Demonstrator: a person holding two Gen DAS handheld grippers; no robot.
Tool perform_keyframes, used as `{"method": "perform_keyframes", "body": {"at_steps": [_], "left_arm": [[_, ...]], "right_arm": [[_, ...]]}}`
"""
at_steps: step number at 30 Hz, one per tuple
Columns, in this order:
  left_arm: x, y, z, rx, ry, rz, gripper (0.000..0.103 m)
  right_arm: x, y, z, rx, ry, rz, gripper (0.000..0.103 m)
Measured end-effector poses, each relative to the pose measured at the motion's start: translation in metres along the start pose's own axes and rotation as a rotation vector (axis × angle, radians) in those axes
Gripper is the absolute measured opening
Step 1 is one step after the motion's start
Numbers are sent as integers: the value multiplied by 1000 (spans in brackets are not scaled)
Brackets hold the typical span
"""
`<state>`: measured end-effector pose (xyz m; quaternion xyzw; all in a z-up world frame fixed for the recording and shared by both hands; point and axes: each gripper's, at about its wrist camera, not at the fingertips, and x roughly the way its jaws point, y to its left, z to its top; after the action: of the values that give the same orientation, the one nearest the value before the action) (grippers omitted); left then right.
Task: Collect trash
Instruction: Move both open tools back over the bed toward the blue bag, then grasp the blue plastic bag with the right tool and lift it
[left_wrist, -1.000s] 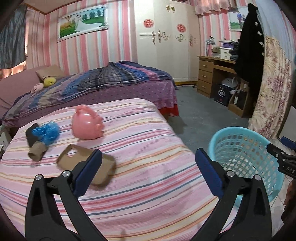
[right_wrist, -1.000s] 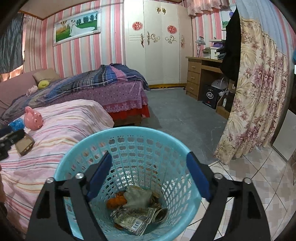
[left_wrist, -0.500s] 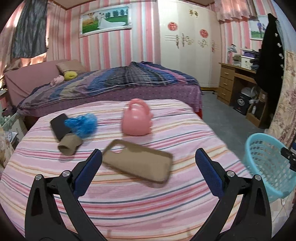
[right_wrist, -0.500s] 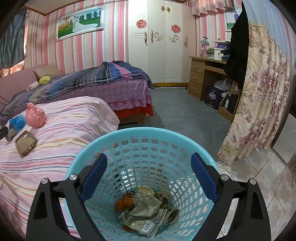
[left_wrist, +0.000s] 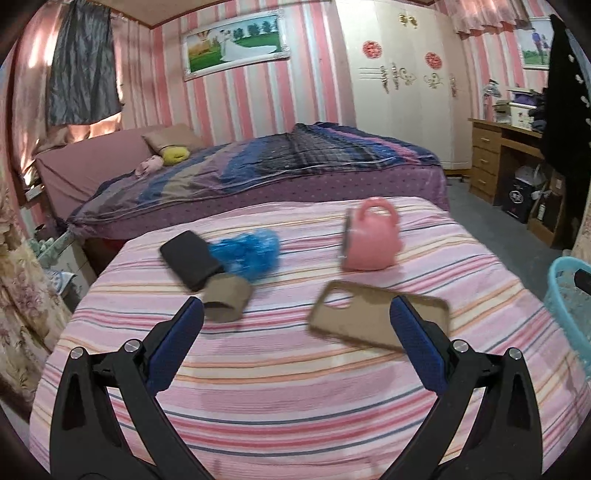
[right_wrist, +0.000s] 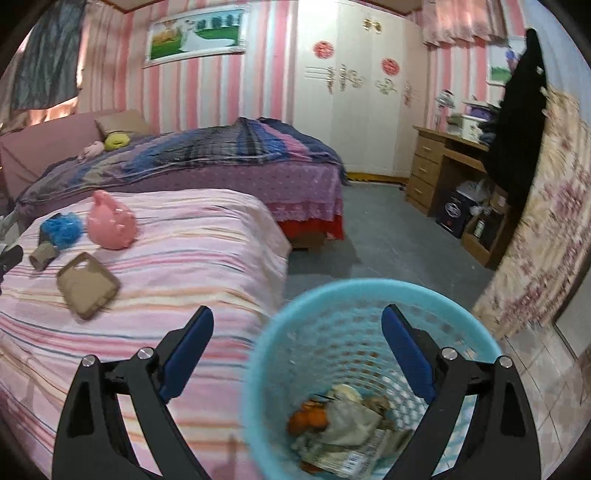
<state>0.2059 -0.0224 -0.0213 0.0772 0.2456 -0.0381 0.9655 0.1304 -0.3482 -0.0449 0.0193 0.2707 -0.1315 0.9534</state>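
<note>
On the pink striped bed (left_wrist: 295, 406) lie a cardboard tube (left_wrist: 227, 297), a crumpled blue plastic bag (left_wrist: 249, 251), a black flat case (left_wrist: 190, 258), a tan phone case (left_wrist: 369, 317) and a pink piggy bank (left_wrist: 369, 240). My left gripper (left_wrist: 293, 341) is open and empty above the bed, short of the tube and the tan case. My right gripper (right_wrist: 297, 349) is open and empty over the blue trash basket (right_wrist: 332, 314), which holds crumpled paper and orange scraps (right_wrist: 340, 421). The basket's rim also shows in the left wrist view (left_wrist: 565, 291).
A second bed with a plaid blanket (left_wrist: 295, 155) stands behind. A white wardrobe (right_wrist: 362, 92), a wooden desk (right_wrist: 443, 170), a black coat (right_wrist: 517, 122) and a floral curtain (right_wrist: 546, 240) line the right side. Grey floor (right_wrist: 388, 240) lies between bed and desk.
My left gripper has swung left over the bed, bringing the tube and blue bag nearer the middle. My right gripper has shifted left, so the basket now sits right of centre.
</note>
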Motion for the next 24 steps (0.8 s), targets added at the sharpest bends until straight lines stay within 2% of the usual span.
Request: {"method": "perform_keyframes", "body": {"at_steps": [7,14,17,24], "left_arm": [[12,66,1,-113,38,60,97],[26,128,-8,-194,76,164,97],[30,150,-9,-234,86,186,97],[44,179,-4,-295,93,208,97]], "right_arm": [[3,60,18,-55,-8,75,90],[7,129,30,-127,-24,172,91],[11,146,34,-142,-32,196,91],[31,226,51,-207,-34,271,91]]}}
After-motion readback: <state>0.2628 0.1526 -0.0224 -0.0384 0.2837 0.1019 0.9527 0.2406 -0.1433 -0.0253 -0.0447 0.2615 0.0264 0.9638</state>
